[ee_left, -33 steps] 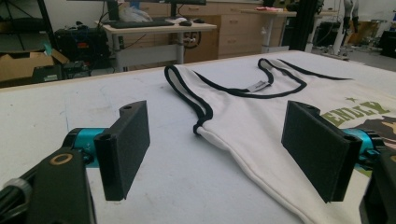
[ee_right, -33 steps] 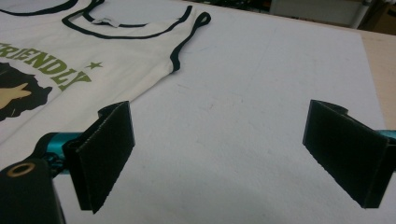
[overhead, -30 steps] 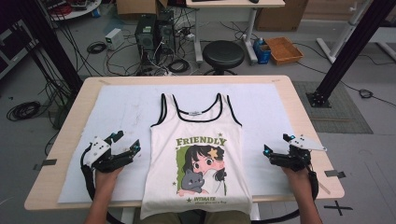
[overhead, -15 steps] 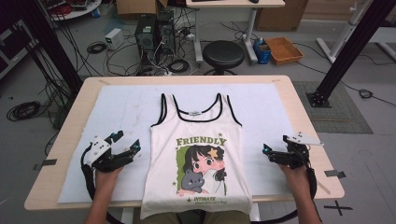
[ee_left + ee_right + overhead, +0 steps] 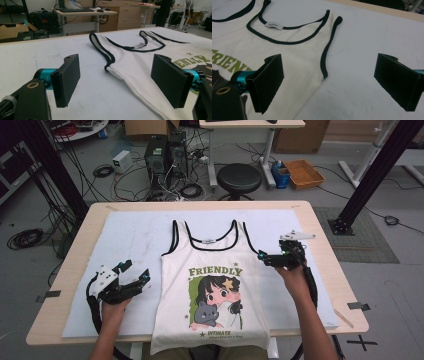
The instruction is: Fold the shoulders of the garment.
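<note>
Looking at the last second or so, the big change is the right gripper (image 5: 272, 258): it has slid up from down near the bottom corner of the table to the right armhole of the tank top (image 5: 212, 285), and now sits right at that black-trimmed edge. The left gripper (image 5: 134, 272) hasn't really budged, parked on the white mat (image 5: 125, 235) just beside the shirt's left side.

Both claws are wide open, nothing in them. In the right gripper view the jaws straddle the armhole trim (image 5: 325, 56), one over the fabric and one over bare mat. In the left gripper view the jaws frame the other armhole's bottom corner (image 5: 107, 68).

The shirt itself lies flat, print up, in the middle of the table (image 5: 320, 245), hem hanging a bit over the near edge.

My guess is a fold is about to start, with the right side getting pinched first. Nothing is grabbed yet though.
</note>
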